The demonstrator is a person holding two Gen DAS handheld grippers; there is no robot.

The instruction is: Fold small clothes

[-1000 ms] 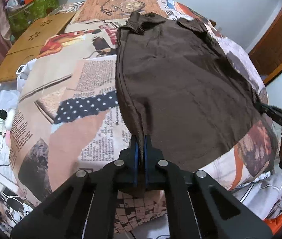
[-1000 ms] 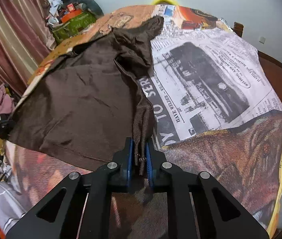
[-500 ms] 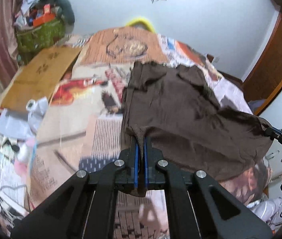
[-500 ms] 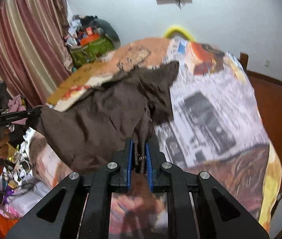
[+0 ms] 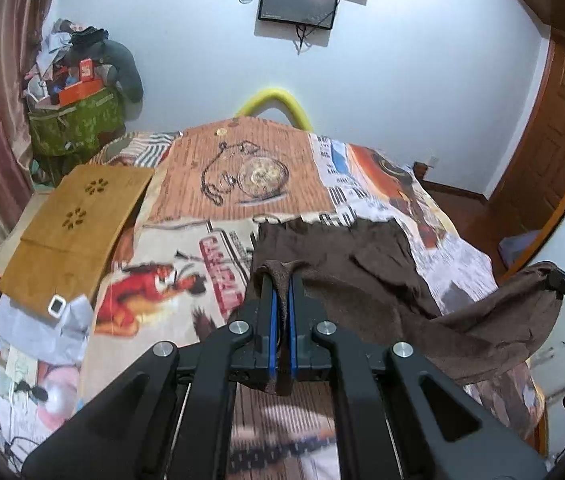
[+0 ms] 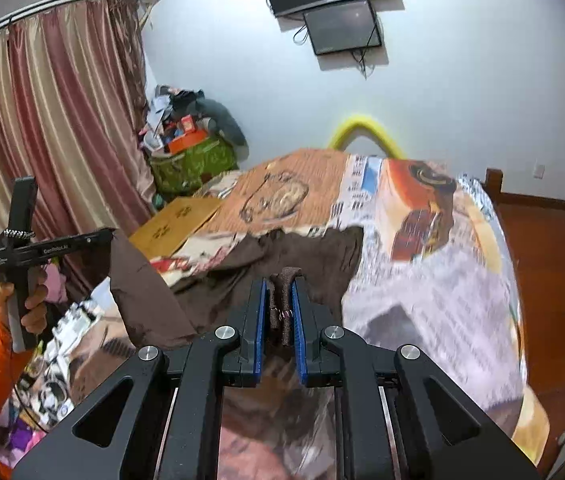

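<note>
Garment (image 5: 366, 276) stretched crosswise between grippers

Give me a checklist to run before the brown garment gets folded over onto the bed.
1. Left gripper jaws clamp a corner of the brown garment: ok.
2. Right gripper jaws clamp the other near corner: ok.
3. Near edge lifted clear of the bedspread: ok.
4. Far edge resting on the bed: ok.
5. Fabric between the grippers taut and smooth: not ok, it sags and wrinkles.
6. Sleeves lying flat underneath: cannot tell.
</note>
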